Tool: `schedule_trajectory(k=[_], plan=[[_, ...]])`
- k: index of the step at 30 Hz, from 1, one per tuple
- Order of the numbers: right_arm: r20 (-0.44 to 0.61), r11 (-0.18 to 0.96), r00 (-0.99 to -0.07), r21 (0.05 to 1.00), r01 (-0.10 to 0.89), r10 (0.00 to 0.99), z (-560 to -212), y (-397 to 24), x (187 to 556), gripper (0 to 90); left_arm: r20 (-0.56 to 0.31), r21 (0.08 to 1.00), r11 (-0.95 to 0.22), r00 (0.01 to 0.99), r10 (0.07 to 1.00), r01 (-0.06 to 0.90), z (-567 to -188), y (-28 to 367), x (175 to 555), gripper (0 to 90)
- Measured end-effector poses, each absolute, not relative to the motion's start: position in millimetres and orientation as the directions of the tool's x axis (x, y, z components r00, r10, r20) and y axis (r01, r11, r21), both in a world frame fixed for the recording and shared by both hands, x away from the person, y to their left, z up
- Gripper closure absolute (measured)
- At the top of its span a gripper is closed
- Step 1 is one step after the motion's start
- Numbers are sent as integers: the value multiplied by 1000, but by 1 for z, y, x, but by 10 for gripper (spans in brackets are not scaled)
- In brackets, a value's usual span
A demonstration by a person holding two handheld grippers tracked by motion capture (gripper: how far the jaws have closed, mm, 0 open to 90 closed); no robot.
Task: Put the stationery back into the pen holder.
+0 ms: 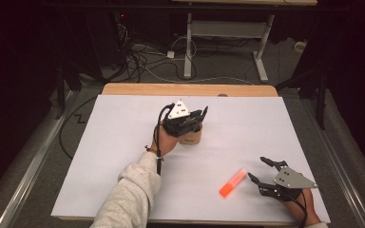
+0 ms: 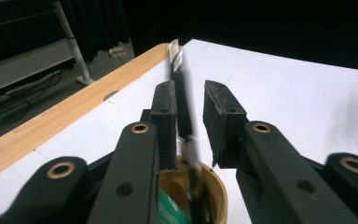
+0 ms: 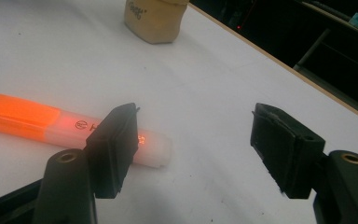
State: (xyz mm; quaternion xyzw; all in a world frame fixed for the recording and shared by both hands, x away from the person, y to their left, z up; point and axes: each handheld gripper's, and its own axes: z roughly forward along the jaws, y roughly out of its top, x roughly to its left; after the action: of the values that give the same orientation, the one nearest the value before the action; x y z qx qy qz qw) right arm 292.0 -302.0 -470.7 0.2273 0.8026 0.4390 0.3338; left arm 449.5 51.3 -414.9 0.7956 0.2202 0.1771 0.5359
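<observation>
A brown paper cup (image 1: 191,137) stands near the middle of the white table top. My left gripper (image 1: 197,120) hovers right above it, pointing down into it. In the left gripper view a thin dark pen (image 2: 182,100), blurred, stands upright in the cup (image 2: 218,190) between the jaws. It lies against one pad, with a gap to the other, so the left gripper (image 2: 190,88) is open. An orange highlighter (image 1: 233,182) lies near the front right. My right gripper (image 1: 255,167) rests beside its pale end, open (image 3: 193,112) and empty, the highlighter (image 3: 37,119) just outside one jaw.
The white sheet (image 1: 123,166) covers the table up to a wooden strip (image 1: 190,89) at the far edge. Behind the table, cables (image 1: 138,57) and a desk frame (image 1: 188,47) stand on the floor. Something green (image 2: 168,210) sits inside the cup. The cup (image 3: 154,21) is far from the right gripper.
</observation>
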Motion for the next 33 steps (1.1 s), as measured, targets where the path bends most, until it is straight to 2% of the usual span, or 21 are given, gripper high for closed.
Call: schedule_trajectory(k=[7,8,15,20,21,24,33], plan=[[-335,510,-672,857,74,660,-470,-303,292,328,84,929,-347,840,537,129,-408,59,438,688],[-337,511,-671,856,73,660,-470,-303,292,328,92,927,-355,839,536,125,-407,60,435,652],[-342,507,-647,858,80,681,-469,-304,293,328,187,906,-421,841,507,52,-396,69,410,584],[-346,510,-639,856,85,687,-470,-305,293,328,226,895,-446,830,510,30,-394,76,396,455],[-346,509,-636,856,87,690,-470,-305,293,328,236,894,-448,822,518,26,-395,78,393,389],[-346,507,-635,857,85,691,-470,-305,293,331,262,880,-474,816,515,16,-398,84,387,370],[-344,514,-629,851,105,697,-472,-305,295,331,324,852,-524,789,523,-3,-410,108,364,224]])
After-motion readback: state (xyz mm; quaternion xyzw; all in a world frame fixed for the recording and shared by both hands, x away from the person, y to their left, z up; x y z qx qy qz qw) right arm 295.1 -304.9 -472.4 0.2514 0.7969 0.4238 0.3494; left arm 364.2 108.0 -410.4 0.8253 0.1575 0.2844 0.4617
